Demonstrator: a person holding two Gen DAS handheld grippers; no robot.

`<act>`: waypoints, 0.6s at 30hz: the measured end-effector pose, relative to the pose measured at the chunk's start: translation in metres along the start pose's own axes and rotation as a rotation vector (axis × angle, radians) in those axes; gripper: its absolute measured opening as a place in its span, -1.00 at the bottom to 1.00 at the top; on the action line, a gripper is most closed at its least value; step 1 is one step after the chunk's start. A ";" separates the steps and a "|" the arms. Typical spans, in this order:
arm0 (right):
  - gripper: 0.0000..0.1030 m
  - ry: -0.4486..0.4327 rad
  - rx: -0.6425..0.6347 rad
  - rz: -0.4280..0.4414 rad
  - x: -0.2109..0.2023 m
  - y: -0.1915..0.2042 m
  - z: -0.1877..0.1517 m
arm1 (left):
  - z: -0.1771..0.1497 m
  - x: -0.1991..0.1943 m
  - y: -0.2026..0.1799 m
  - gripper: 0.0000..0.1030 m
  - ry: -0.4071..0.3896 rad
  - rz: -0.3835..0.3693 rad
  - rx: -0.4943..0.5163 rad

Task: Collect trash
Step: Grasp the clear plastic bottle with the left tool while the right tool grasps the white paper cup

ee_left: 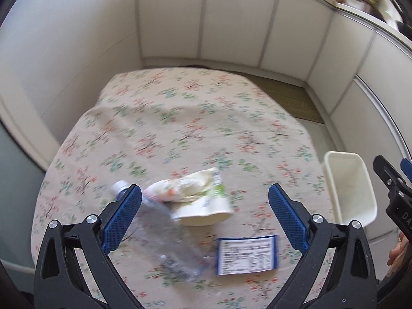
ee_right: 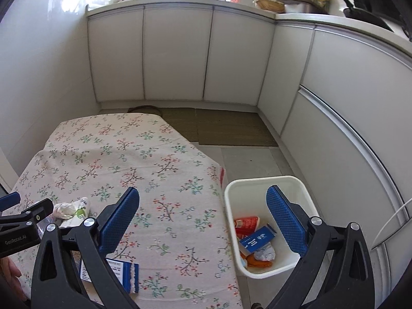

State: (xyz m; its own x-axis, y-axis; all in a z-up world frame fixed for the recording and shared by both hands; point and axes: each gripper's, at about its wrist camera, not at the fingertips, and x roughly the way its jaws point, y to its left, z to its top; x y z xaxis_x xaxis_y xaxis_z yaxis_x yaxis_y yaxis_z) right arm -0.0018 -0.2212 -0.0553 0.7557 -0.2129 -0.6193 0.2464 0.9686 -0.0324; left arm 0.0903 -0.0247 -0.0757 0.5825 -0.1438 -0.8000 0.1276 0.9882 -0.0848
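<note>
On the floral tablecloth [ee_left: 180, 118] lie a clear plastic bottle [ee_left: 164, 229], a crumpled white wrapper [ee_left: 195, 198] and a blue-edged printed packet [ee_left: 247, 255]. My left gripper [ee_left: 204, 200] hovers open above them, with the bottle's cap end by its left finger. A white bin [ee_right: 273, 180] stands on the floor at the table's right side and holds a red carton [ee_right: 246, 225], a blue carton [ee_right: 257, 239] and crumpled paper [ee_right: 265, 253]. My right gripper [ee_right: 203, 203] is open and empty over the table edge and bin. The wrapper [ee_right: 72, 209] and packet [ee_right: 123, 270] show at its left.
White cabinet doors [ee_right: 177, 54] wrap around the far and right sides, under a cluttered counter [ee_right: 283, 2]. A woven mat [ee_right: 226, 128] covers the floor beyond the table. A hand [ee_left: 397, 249] shows at the right edge of the left wrist view.
</note>
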 end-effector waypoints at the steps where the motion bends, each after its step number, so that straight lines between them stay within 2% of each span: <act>1: 0.87 0.004 -0.010 0.010 0.001 0.008 0.000 | -0.002 0.003 0.014 0.84 0.020 0.010 -0.037; 4: 0.87 0.020 -0.045 0.043 0.004 0.033 -0.001 | -0.010 0.014 0.049 0.84 0.082 0.010 -0.148; 7: 0.87 0.053 -0.071 0.077 0.011 0.055 -0.003 | -0.019 0.032 0.083 0.84 0.163 -0.037 -0.290; 10: 0.87 0.093 -0.089 0.095 0.020 0.071 -0.008 | -0.027 0.048 0.100 0.84 0.223 -0.090 -0.383; 15: 0.87 0.141 -0.093 0.102 0.034 0.085 -0.012 | -0.030 0.065 0.093 0.84 0.268 -0.124 -0.376; 18: 0.87 0.169 -0.069 0.110 0.041 0.087 -0.013 | -0.033 0.079 0.091 0.84 0.313 -0.161 -0.416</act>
State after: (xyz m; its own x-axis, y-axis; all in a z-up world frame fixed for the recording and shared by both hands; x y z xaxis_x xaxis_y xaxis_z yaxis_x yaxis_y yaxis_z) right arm 0.0432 -0.1444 -0.0938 0.6619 -0.0868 -0.7445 0.1216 0.9925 -0.0075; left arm 0.1211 0.0554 -0.1665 0.3066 -0.3353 -0.8908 -0.1696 0.9017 -0.3978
